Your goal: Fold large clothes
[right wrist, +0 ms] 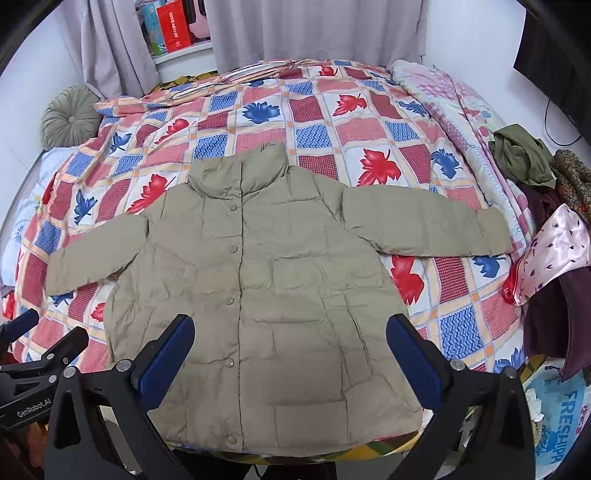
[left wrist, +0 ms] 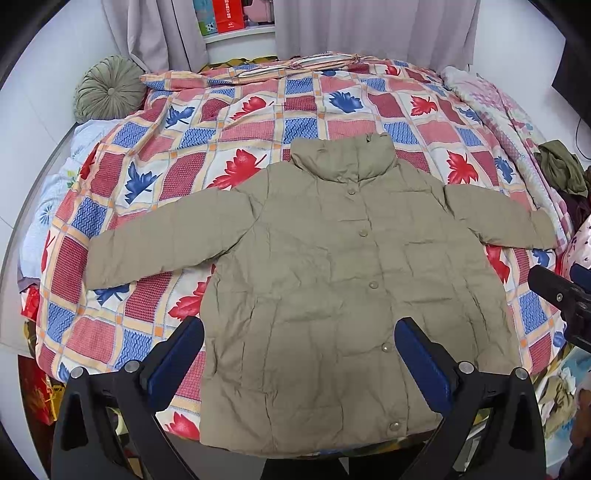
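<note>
A khaki padded jacket (left wrist: 325, 280) (right wrist: 266, 291) lies flat and face up on the bed, buttoned, collar away from me, both sleeves spread out to the sides. My left gripper (left wrist: 299, 332) hovers above the jacket's lower hem, open, nothing between its blue pads. My right gripper (right wrist: 290, 328) is also open over the lower half of the jacket, holding nothing. The right gripper shows at the right edge of the left wrist view (left wrist: 565, 295), and the left one at the left edge of the right wrist view (right wrist: 33, 354).
The bed carries a quilt (left wrist: 258, 122) (right wrist: 314, 122) with red and blue leaves. A round green cushion (left wrist: 107, 88) sits at the far left. Crumpled clothes (right wrist: 546, 206) pile at the right edge. Grey curtains (right wrist: 314, 29) hang behind. A printed bag (right wrist: 561, 417) stands at lower right.
</note>
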